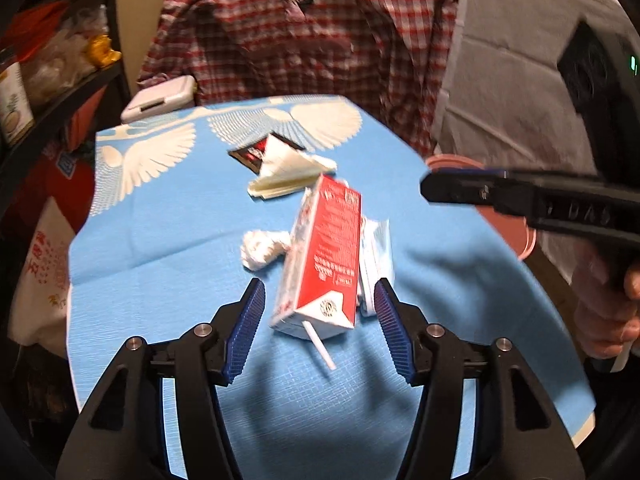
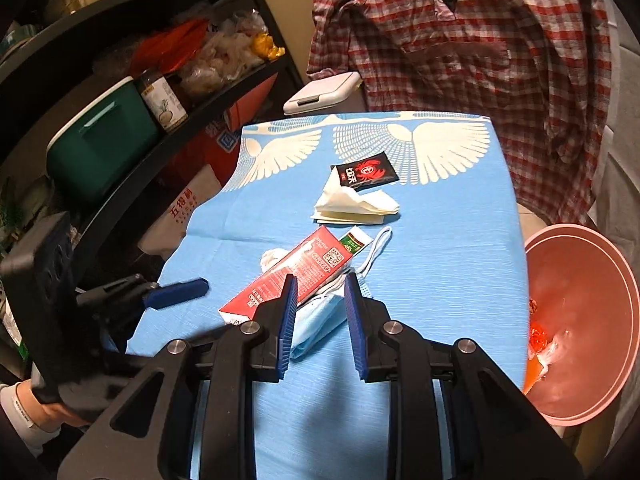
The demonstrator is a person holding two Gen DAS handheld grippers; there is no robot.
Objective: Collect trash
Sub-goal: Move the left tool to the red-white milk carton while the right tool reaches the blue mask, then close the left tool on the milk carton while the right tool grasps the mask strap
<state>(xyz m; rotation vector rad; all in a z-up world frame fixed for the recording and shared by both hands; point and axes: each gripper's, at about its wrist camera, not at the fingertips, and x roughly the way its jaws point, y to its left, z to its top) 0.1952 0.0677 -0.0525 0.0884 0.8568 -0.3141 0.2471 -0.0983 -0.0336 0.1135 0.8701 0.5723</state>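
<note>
Both claws hang over a blue cloth table (image 2: 440,240) with white wing shapes on it. Left claw (image 1: 320,300) has its blue pads spread wide, and nothing is gripped. A red and white drink carton (image 1: 324,256) lies between those pads with a gap on each side, and its white straw (image 1: 320,344) pokes out toward the camera. Right claw (image 2: 320,300) has its pads partly apart and it grips nothing too; in its own view a blue face mask (image 2: 316,320) lies on the cloth below its tips, just beside the carton. A crumpled white tissue (image 1: 260,250) sits next to the carton on the other side. Farther back lie a folded white napkin (image 2: 352,204) and a small black packet (image 2: 366,172), touching each other. A pink bin (image 2: 580,320) stands past the right edge of the table with some orange and clear scraps inside. A red checked shirt (image 2: 460,48) hangs behind the table.
</note>
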